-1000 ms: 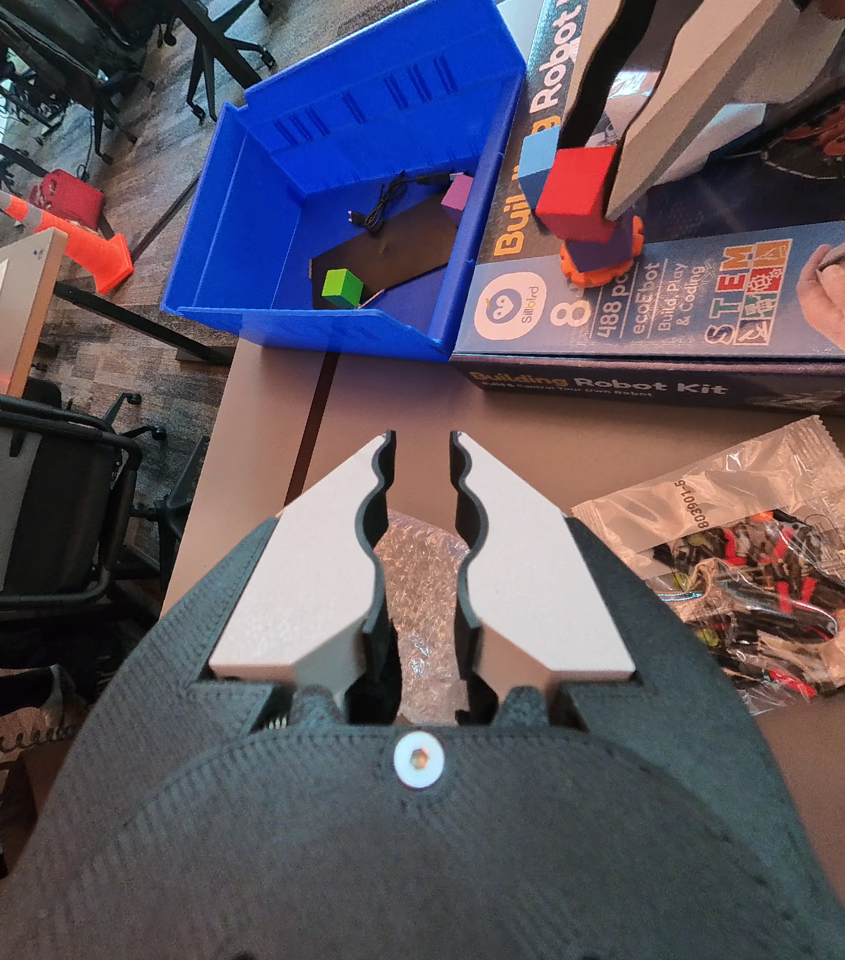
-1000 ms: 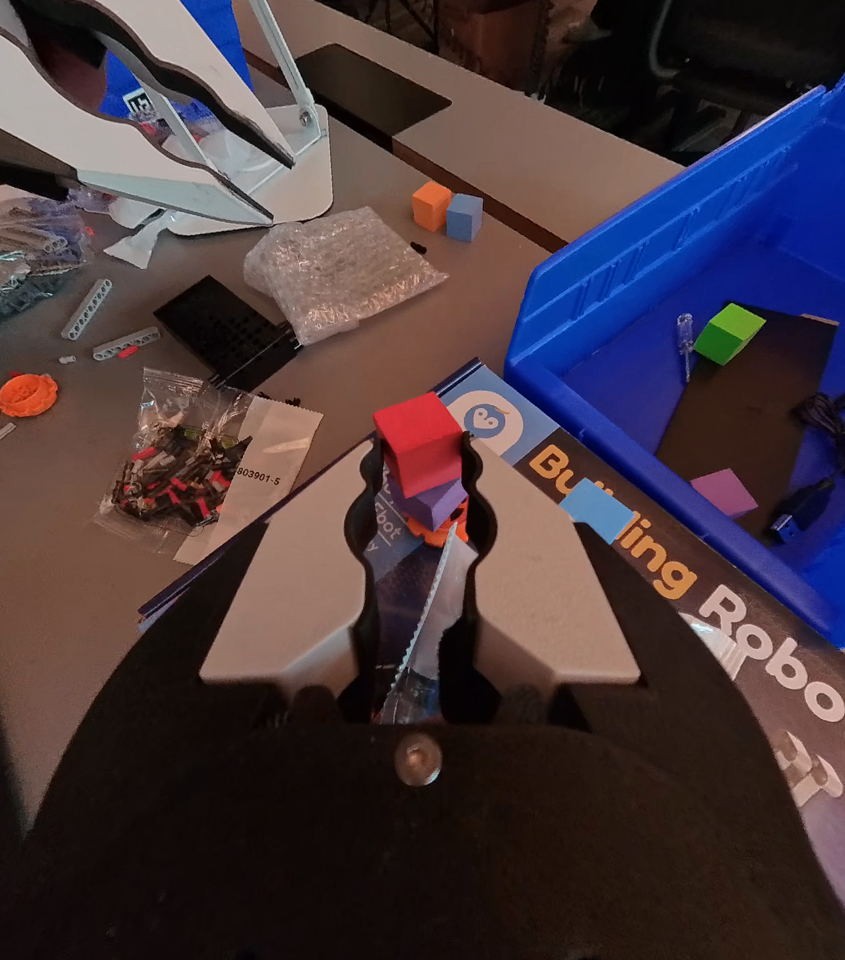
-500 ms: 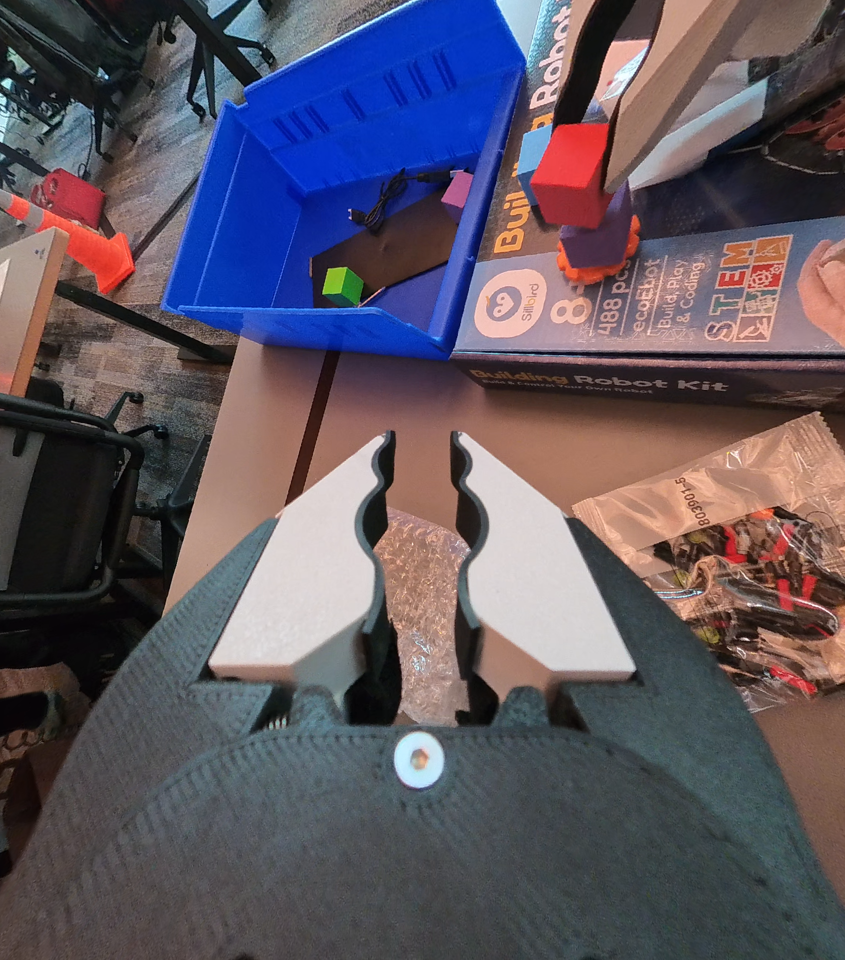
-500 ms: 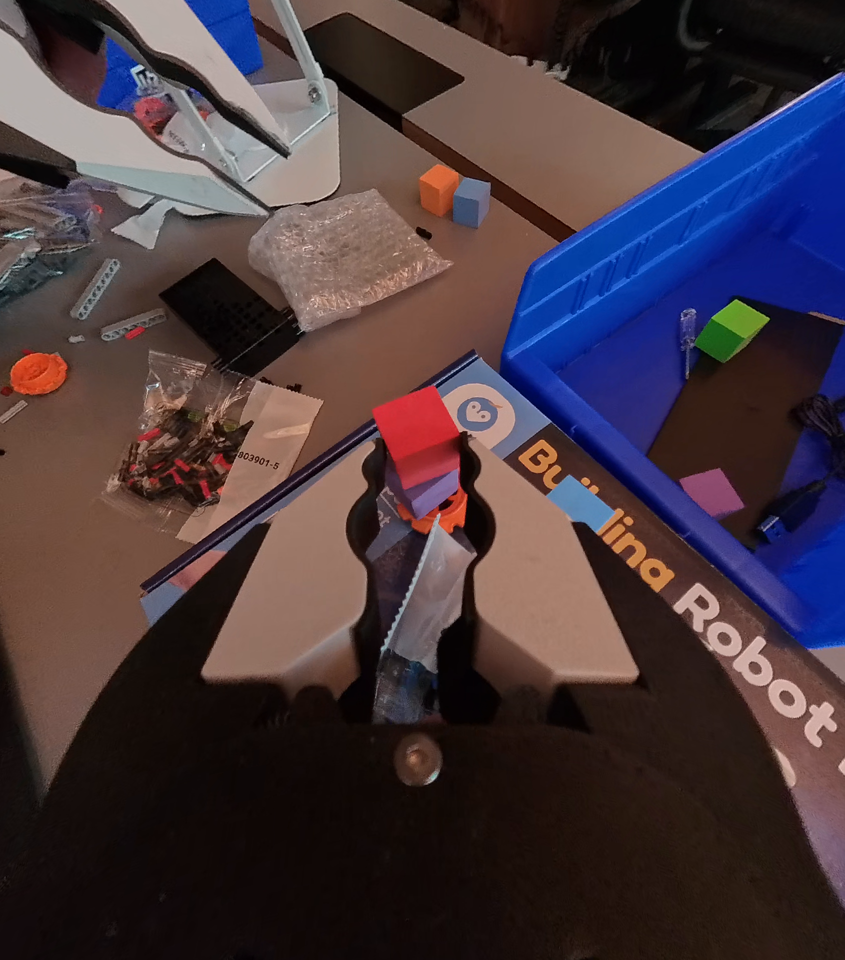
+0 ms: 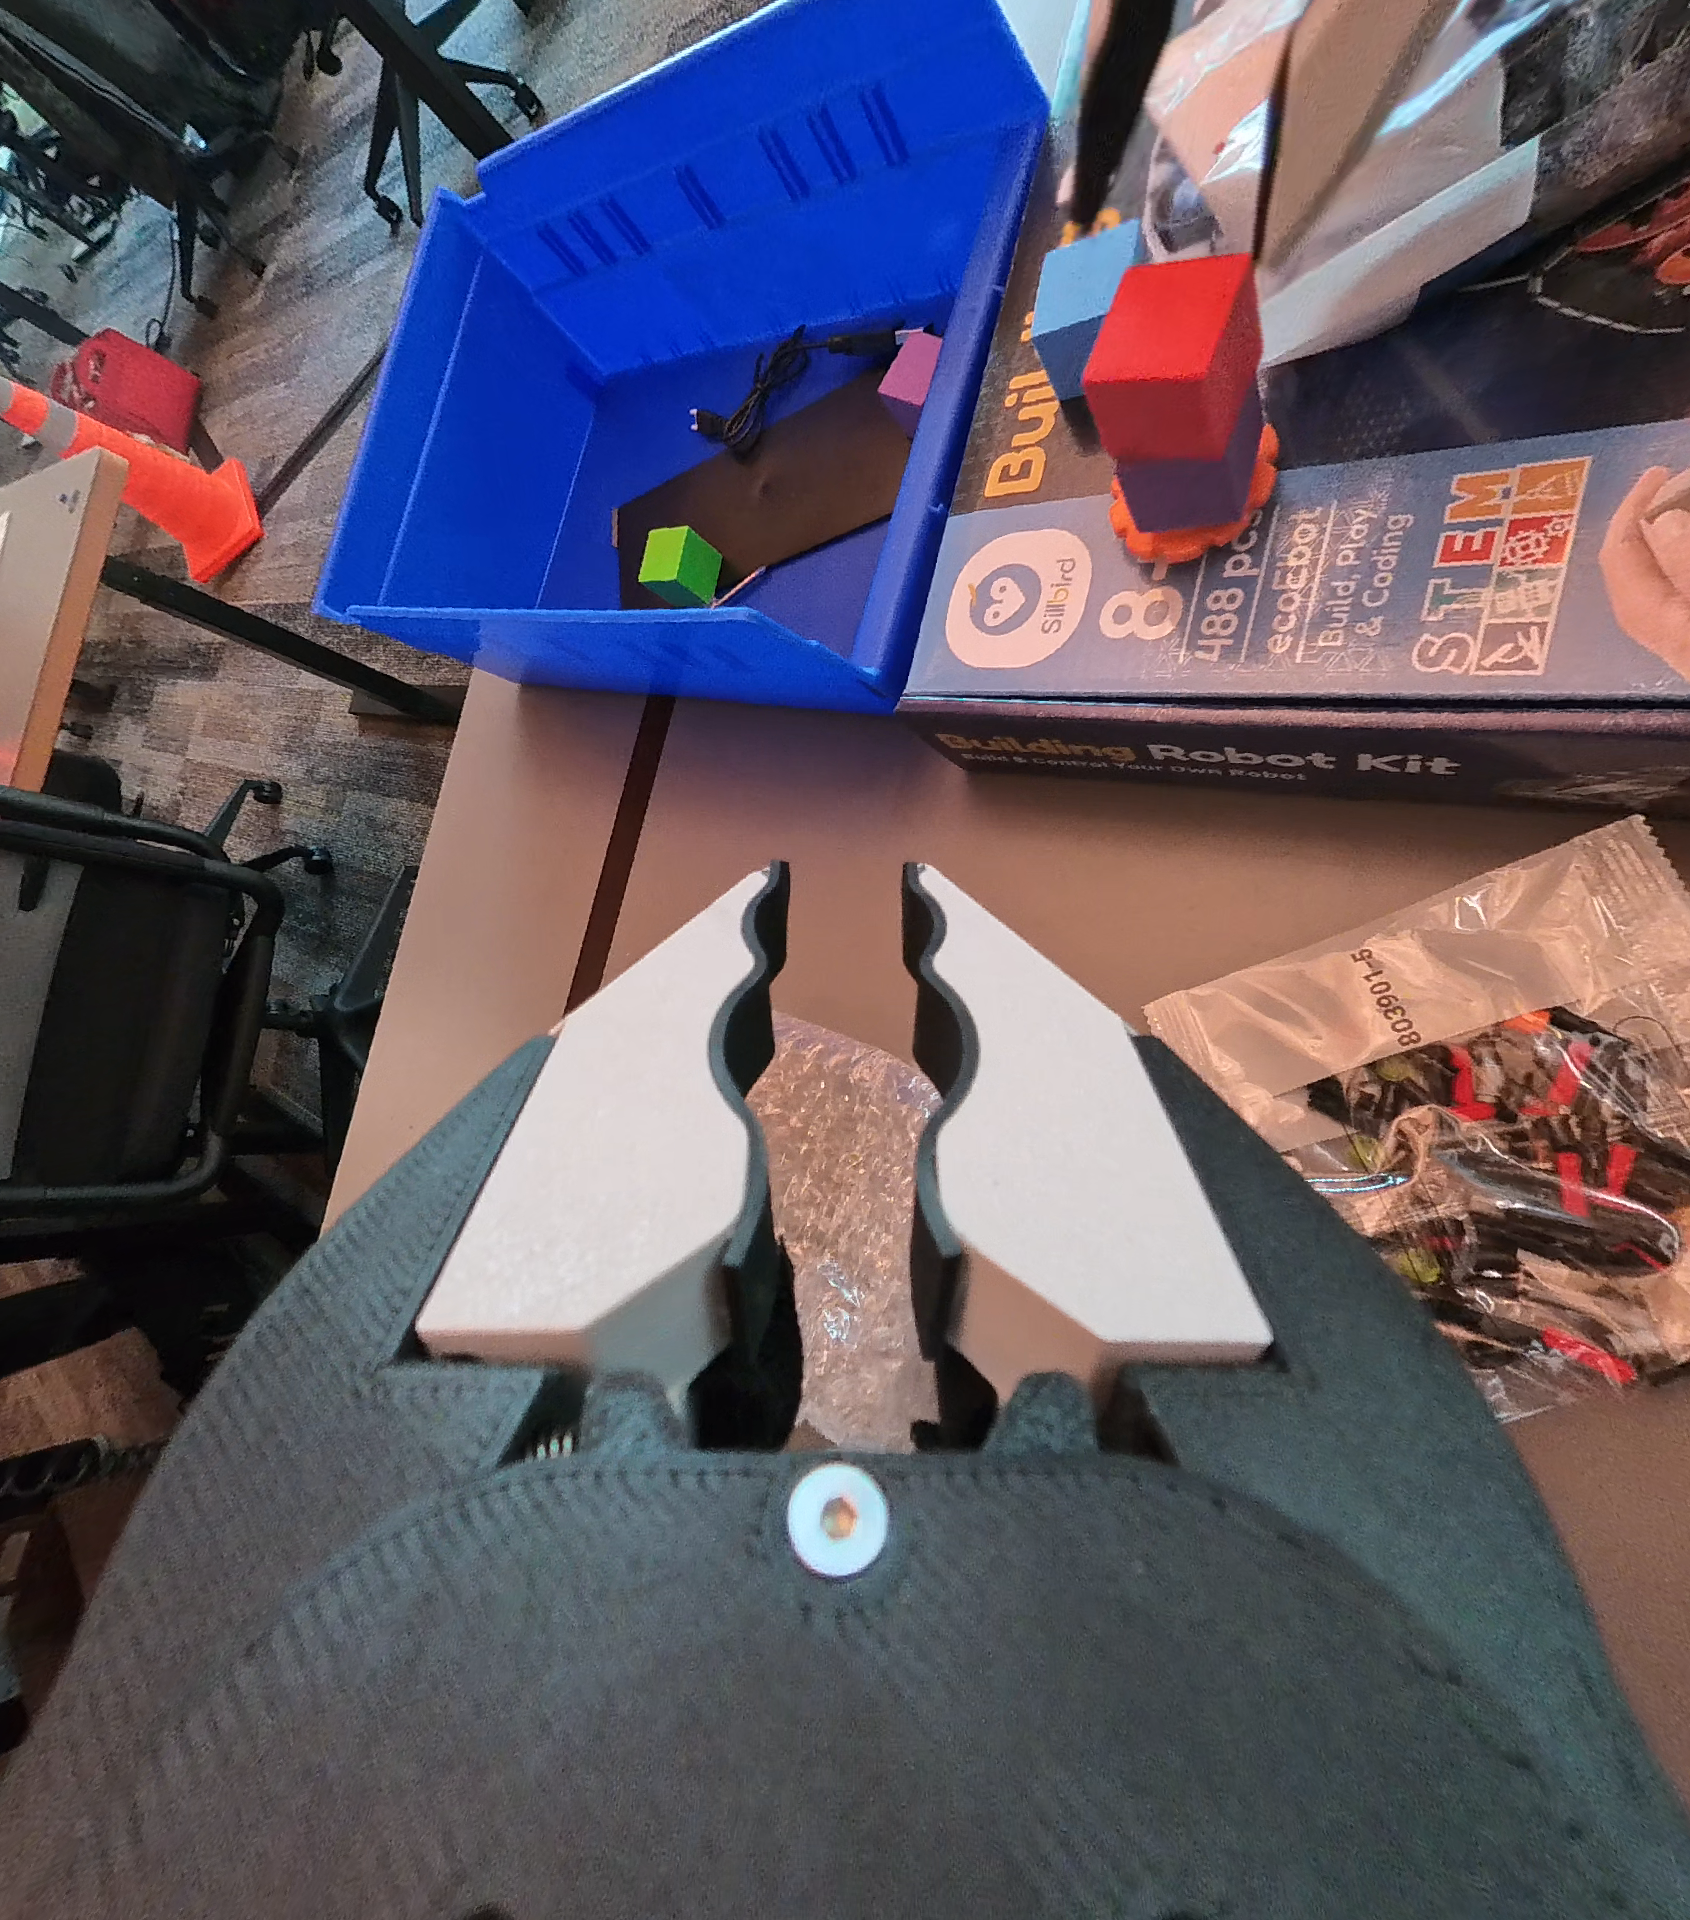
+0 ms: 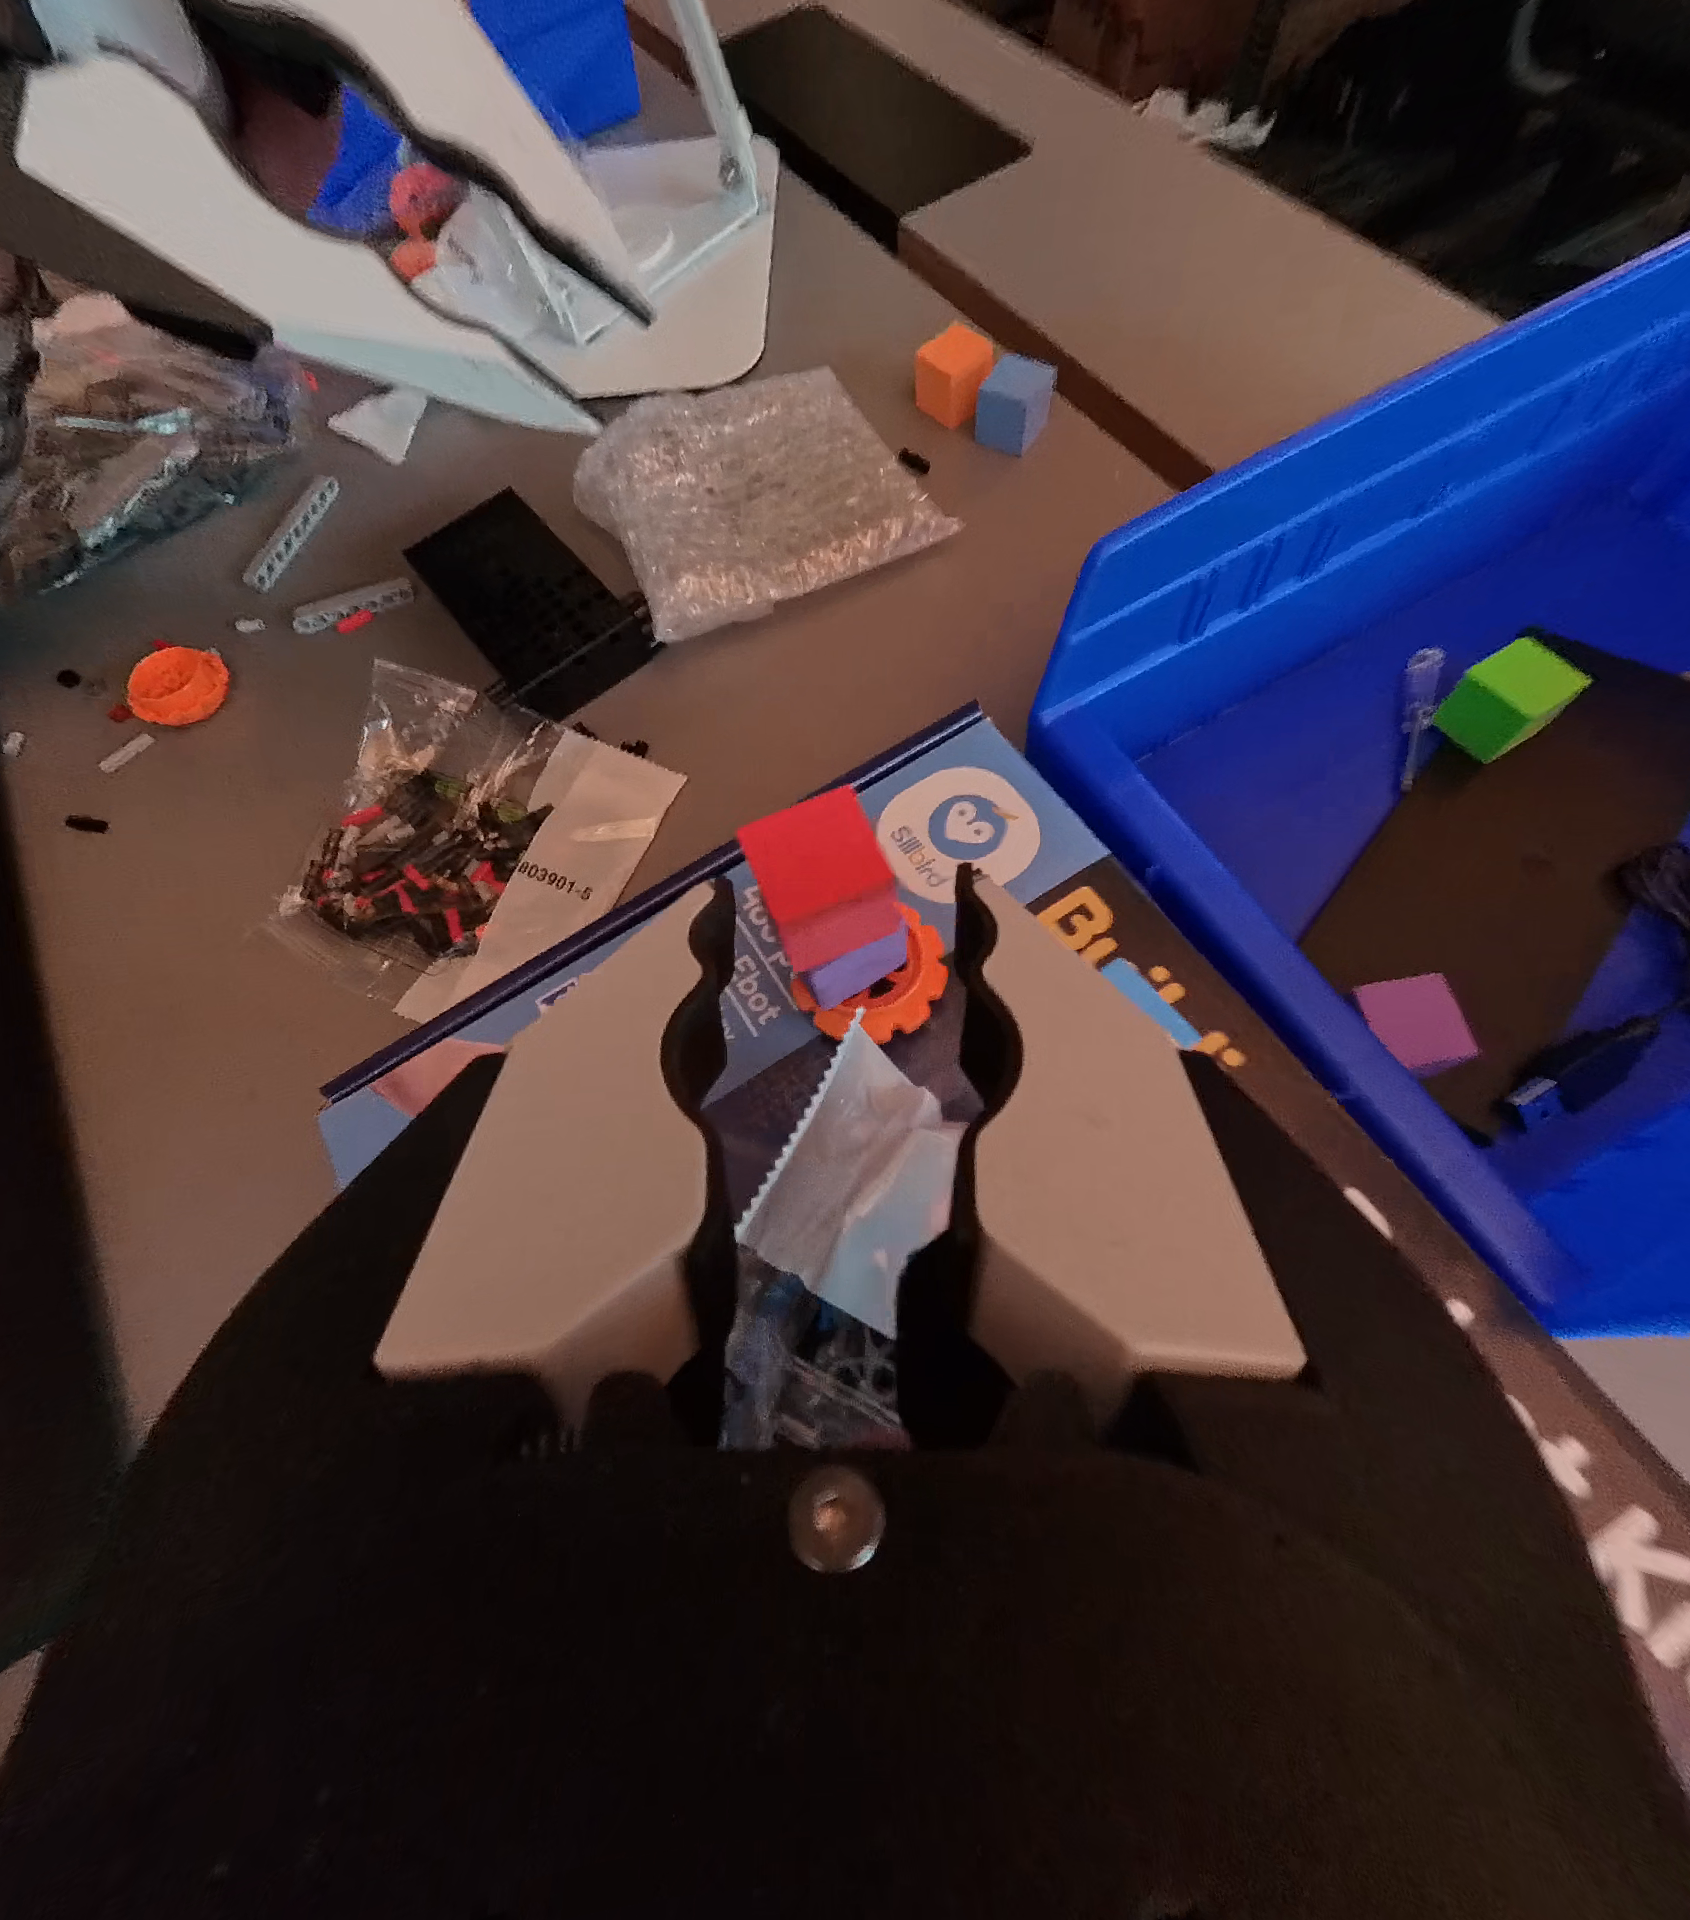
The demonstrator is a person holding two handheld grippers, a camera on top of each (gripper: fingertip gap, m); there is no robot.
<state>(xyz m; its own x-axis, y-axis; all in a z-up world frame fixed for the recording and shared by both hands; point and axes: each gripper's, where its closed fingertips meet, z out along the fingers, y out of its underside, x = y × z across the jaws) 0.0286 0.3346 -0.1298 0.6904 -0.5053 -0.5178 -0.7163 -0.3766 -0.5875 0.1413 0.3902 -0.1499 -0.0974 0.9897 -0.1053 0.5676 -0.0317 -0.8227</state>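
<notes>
A red cube [image 6: 813,868] is stacked on a purple cube [image 6: 856,970] and an orange gear [image 6: 880,997] atop the printed kit box [image 5: 1340,634], beside the blue bin [image 5: 675,312]. The right claw [image 6: 836,904] is spread, released, around the stack. The left claw [image 5: 843,883], parted and empty, is held above bubble wrap [image 5: 841,1164] on the surface [image 5: 976,831].

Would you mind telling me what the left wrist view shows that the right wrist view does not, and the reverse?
Only the left wrist view shows the traffic cone and the chair on the floor.

Only the right wrist view shows the orange block beside a blue block, and a loose orange gear.

Both show the blue bin, the green block, the red block and the bag of parts.
</notes>
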